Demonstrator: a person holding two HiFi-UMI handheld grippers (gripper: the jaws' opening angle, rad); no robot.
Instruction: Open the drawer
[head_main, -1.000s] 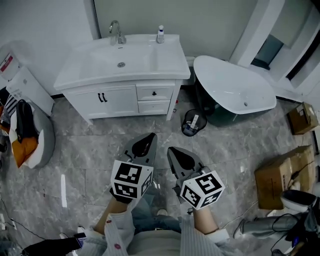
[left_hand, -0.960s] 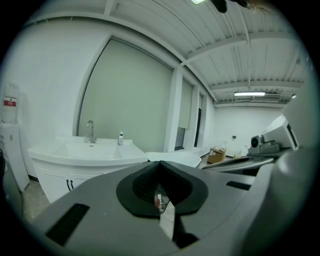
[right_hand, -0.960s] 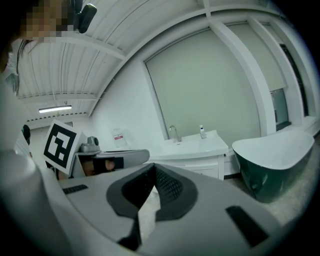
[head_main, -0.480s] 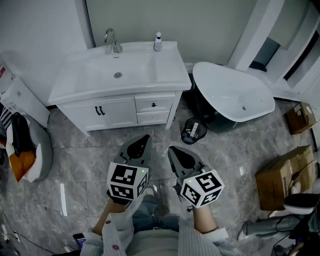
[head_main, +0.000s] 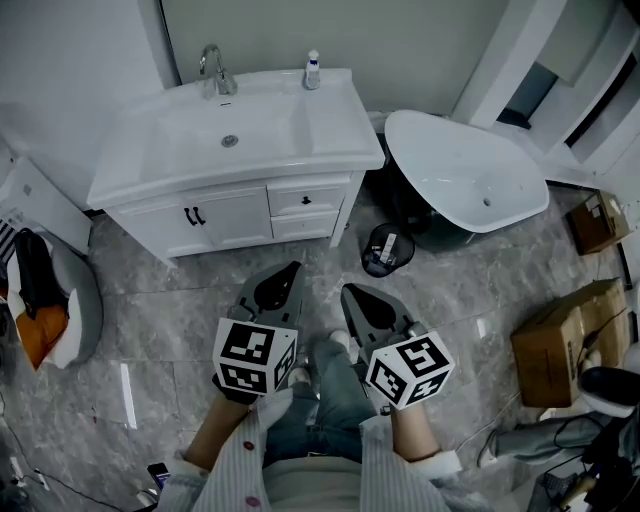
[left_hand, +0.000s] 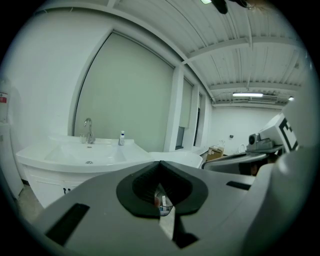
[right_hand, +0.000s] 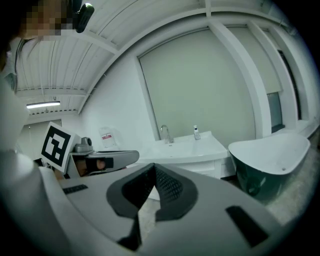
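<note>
White lacquer covers the vanity cabinet (head_main: 235, 215) against the far wall. The drawer (head_main: 288, 203) to be opened is the upper of two small fronts at the cabinet's right end, with a dark knob (head_main: 306, 200) in its middle and a second drawer (head_main: 303, 226) just below it. Both drawers look fully shut. The left gripper (head_main: 287, 278) and the right gripper (head_main: 354, 300) hang side by side over the grey floor, well short of the cabinet and pointing toward it. Each has its jaws pressed together with nothing between them. This looks like the approach, with no contact made yet. To do it well, one gripper should part its jaws before it arrives, and the right one seems better lined up with the drawer end of the cabinet. It should come in level with the knob and close on the knob alone, not the drawer face. The pull should then run straight back from the cabinet, since a slanted pull could slip the small knob out. The waste bin (head_main: 385, 248) and the bathtub (head_main: 460, 180) stand just right of the cabinet, so the right elbow needs room there.
</note>
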